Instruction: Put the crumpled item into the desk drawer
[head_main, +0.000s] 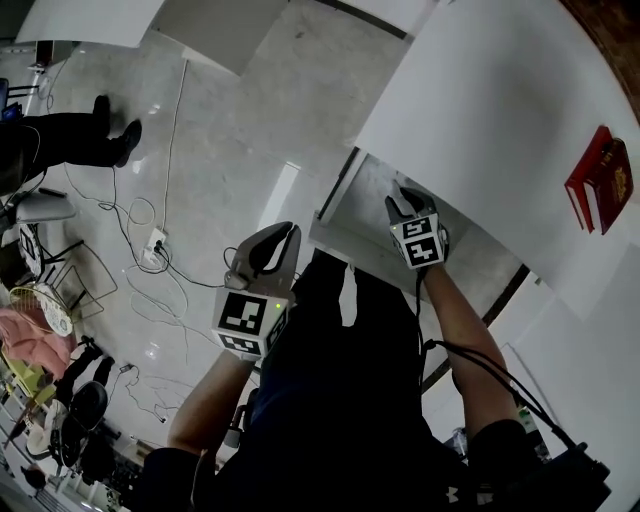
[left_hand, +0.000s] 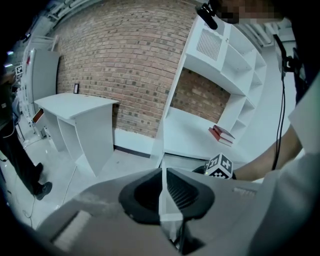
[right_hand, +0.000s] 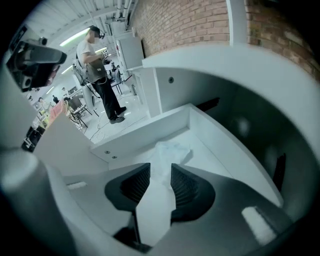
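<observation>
The crumpled white item (right_hand: 170, 149) lies on the floor of the open white desk drawer (right_hand: 226, 156), just beyond the tips of my right gripper (right_hand: 160, 168). That gripper's jaws stand apart and the pads press on nothing. In the head view the right gripper (head_main: 404, 203) reaches into the drawer (head_main: 342, 240) under the white desk (head_main: 480, 120); the item is hidden there. My left gripper (head_main: 273, 247) hangs over the floor to the drawer's left, its pads (left_hand: 163, 196) closed together with nothing in them.
Red books (head_main: 600, 181) lie on the desk at the right. Cables and a power strip (head_main: 155, 245) trail over the floor at the left, near a person's legs (head_main: 70, 138). Another person (right_hand: 97, 65) stands far off. Clutter sits at the lower left.
</observation>
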